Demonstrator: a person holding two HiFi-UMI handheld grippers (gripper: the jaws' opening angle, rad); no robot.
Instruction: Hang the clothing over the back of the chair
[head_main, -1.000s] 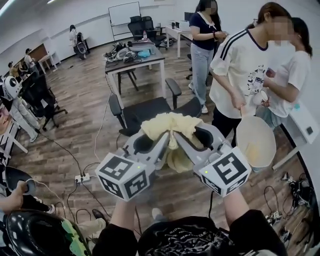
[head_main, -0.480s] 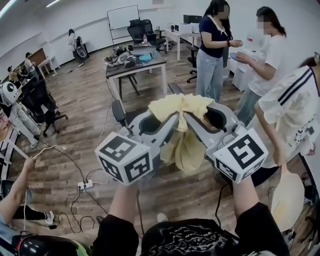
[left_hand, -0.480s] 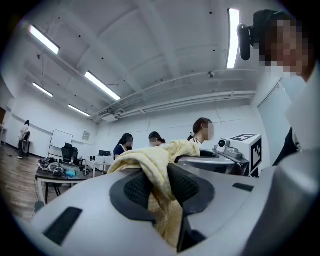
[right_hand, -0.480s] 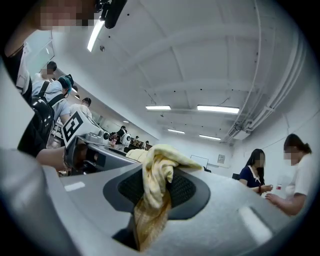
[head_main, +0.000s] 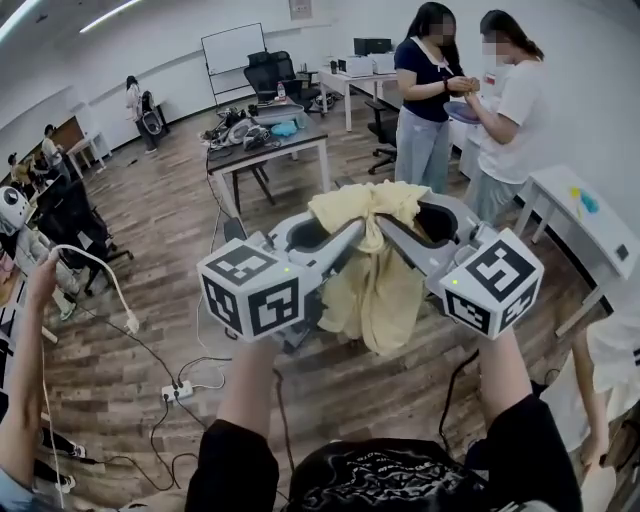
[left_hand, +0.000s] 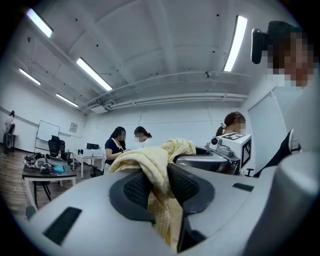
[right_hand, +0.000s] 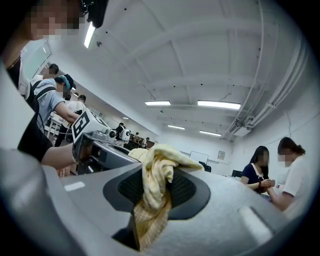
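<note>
The yellow clothing (head_main: 375, 290) hangs in the air between the two tools, bunched at the top where both grip it and drooping in loose folds below. The left hand-held gripper (head_main: 345, 238) pinches one gathered edge; in the left gripper view the cloth (left_hand: 150, 165) is squeezed between the ribbed pads (left_hand: 134, 189) of that hand-held gripper (left_hand: 155, 187) and spills over the top of them. The right hand-held gripper (head_main: 395, 232) pinches the cloth just beside it; in the right gripper view a fold (right_hand: 155, 175) is clamped in this hand-held gripper (right_hand: 155, 192) and its woven end trails down from the pads. The two tips nearly meet, both pointing level and away from the person. Behind the left tool a dark arm of the chair (head_main: 233, 229) peeks out; the rest is hidden. Farther back stands a cluttered desk (head_main: 300, 140), and to the right two people (head_main: 430, 90) face each other near a white desk (head_main: 560, 195). The floor (head_main: 150, 210) is wood planks, with a power strip (head_main: 178, 390) and cables lying on it
</note>
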